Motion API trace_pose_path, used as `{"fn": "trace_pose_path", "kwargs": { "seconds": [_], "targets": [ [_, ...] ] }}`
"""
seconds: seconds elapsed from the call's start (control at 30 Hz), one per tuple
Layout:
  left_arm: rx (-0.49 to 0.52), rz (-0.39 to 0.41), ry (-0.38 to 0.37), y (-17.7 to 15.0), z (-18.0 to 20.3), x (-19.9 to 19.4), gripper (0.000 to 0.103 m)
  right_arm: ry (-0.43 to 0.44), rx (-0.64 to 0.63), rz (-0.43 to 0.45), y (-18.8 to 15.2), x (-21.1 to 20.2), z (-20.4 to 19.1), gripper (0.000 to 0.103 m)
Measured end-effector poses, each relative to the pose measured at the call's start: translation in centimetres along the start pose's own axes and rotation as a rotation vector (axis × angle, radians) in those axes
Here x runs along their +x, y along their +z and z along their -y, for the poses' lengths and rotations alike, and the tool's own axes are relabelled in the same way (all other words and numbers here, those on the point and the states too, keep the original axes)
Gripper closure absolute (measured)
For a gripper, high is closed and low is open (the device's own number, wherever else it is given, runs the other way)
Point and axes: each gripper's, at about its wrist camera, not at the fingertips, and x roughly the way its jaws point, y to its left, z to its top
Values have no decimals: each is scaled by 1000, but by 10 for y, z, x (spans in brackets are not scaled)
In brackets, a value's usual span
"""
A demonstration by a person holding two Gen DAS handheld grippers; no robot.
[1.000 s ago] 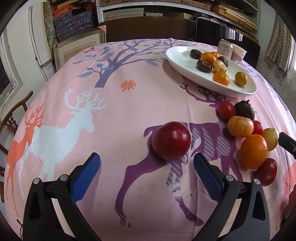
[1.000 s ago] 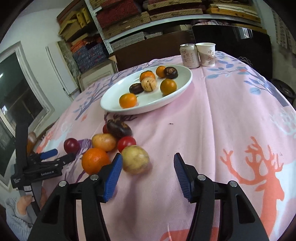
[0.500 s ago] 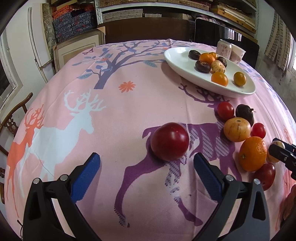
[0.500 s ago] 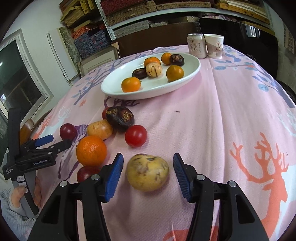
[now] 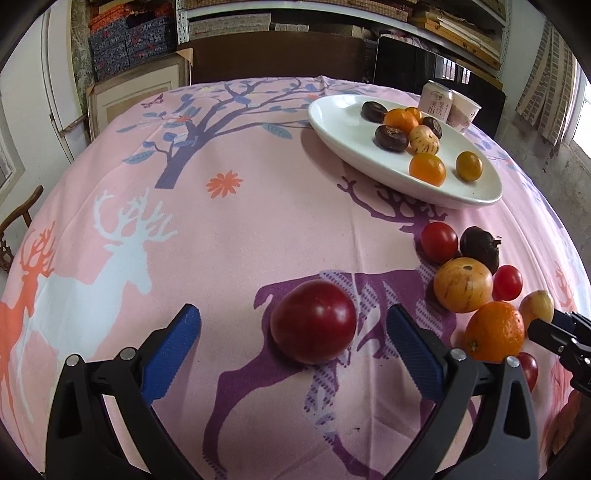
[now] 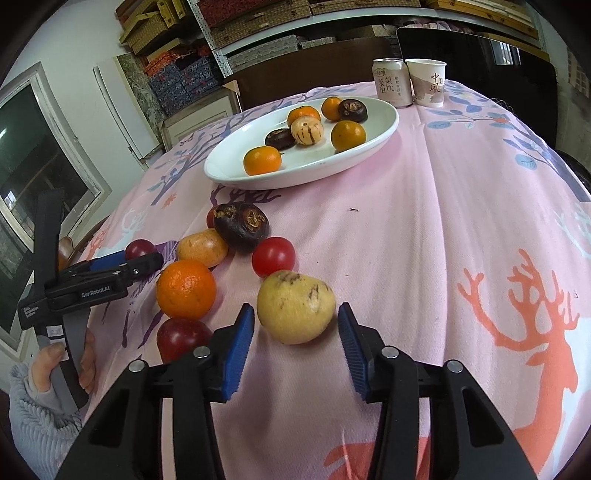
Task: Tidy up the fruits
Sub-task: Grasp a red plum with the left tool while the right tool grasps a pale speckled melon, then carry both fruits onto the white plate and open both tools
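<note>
With both jaws open, right gripper (image 6: 295, 334) should close squarely across yellow fruit (image 6: 295, 305) (left gripper (image 5: 293, 341) brackets plum (image 5: 313, 326)).

Tabletop (image 6: 424, 229) wore a pink deer-print cloth. Drink can (image 6: 391, 83) and paper cup (image 6: 426, 83) stood just beside each other at the far edge. Shelves of boxes (image 6: 258, 22) lined the wall behind.
</note>
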Motion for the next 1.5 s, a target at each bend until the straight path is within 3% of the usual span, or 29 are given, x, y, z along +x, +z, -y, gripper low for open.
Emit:
{"fn": "trace_pose_path", "kwargs": {
  "seconds": [0.2,0.3,0.37,0.47,0.57,0.8,0.97,1.1,1.27,1.4,1.5],
  "targets": [
    [26,-5,-7,0,5,2,22,9,-25,-5,-1,2,-6,60],
    [71,6,-5,-1,13,0,36,16,-20,-6,0,2,-5,60],
    [83,18,-12,-2,15,-2,52,21,-15,-5,-1,2,-6,60],
    [63,35,-29,-3,11,-6,63,34,-3,0,0,1,-4,61],
    [38,41,-69,-4,7,-9,63,41,6,6,1,0,-1,61],
    [54,76,-69,-7,12,-19,63,43,11,13,1,-1,0,61],
    [18,149,-136,-3,11,-44,63,52,26,49,3,-9,4,61],
    [39,160,-170,20,24,-53,63,57,27,98,17,-22,6,61],
    [70,182,-168,67,49,-45,63,20,-4,166,71,-35,3,61],
    [61,168,-159,101,65,-17,63,-7,-14,184,110,-11,-1,61],
    [57,140,-140,117,71,13,63,-23,-14,201,120,19,1,61]
  ]
}}
